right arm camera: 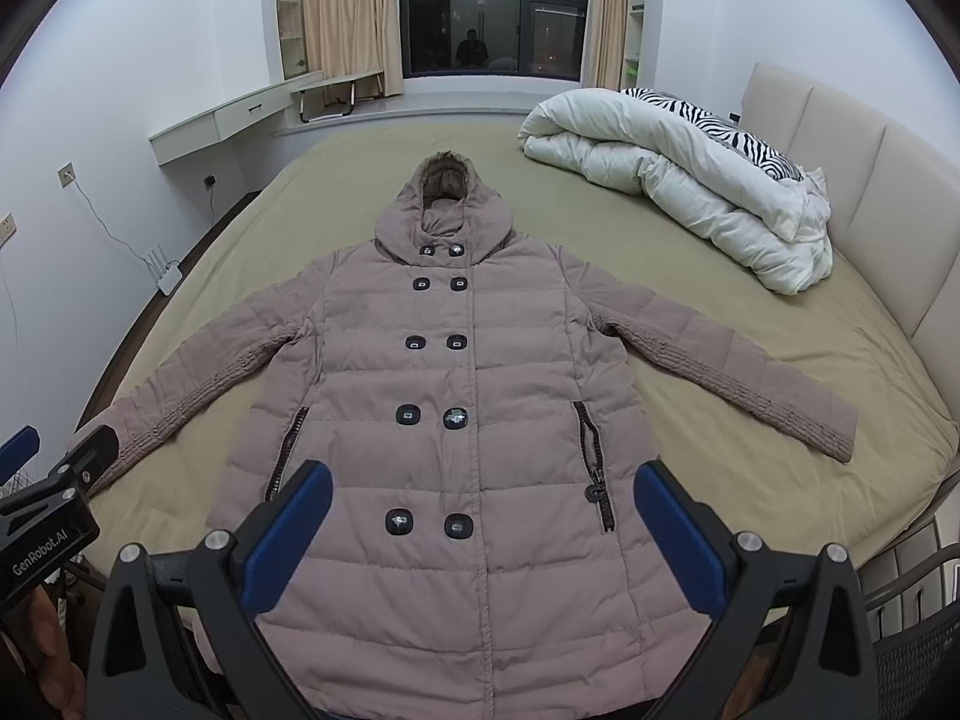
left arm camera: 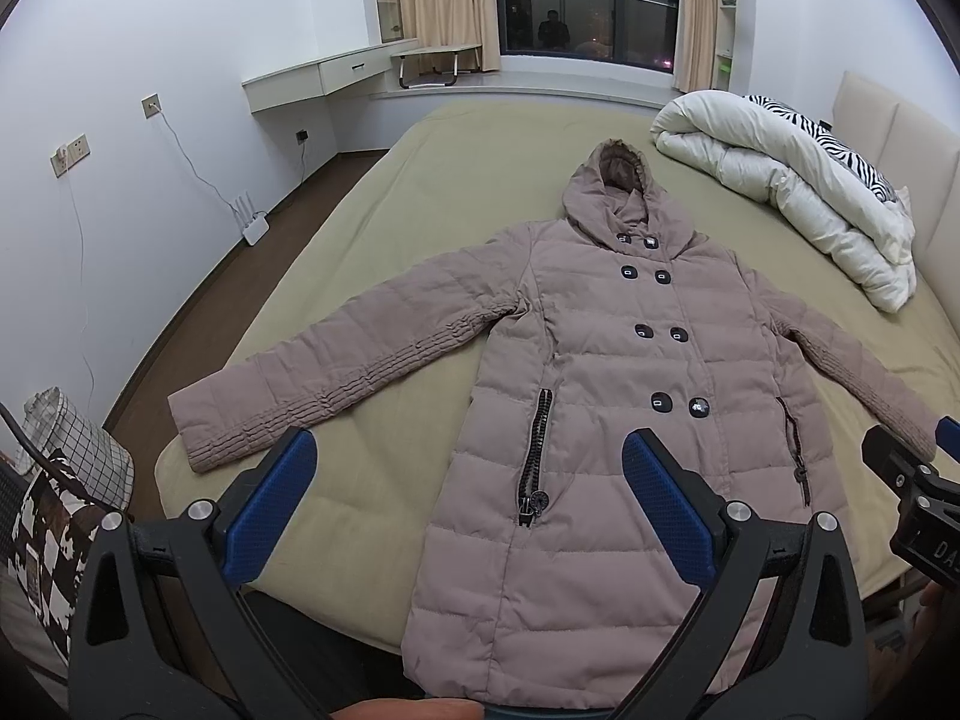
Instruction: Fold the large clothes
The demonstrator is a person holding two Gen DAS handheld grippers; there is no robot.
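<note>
Coat [left arm camera: 606, 396] spread flat on the bed [left arm camera: 420, 192], ready for folding.
Left gripper [left arm camera: 468, 504] and right gripper [right arm camera: 483, 534] hover near the hem, fingers spread, holding nothing.

Coat [left arm camera: 600, 420] flat on bed [left arm camera: 420, 228]

even indoor light, dark window [right arm camera: 465, 12] with glare, perhaps ceiling lamp, bowed edges
</note>
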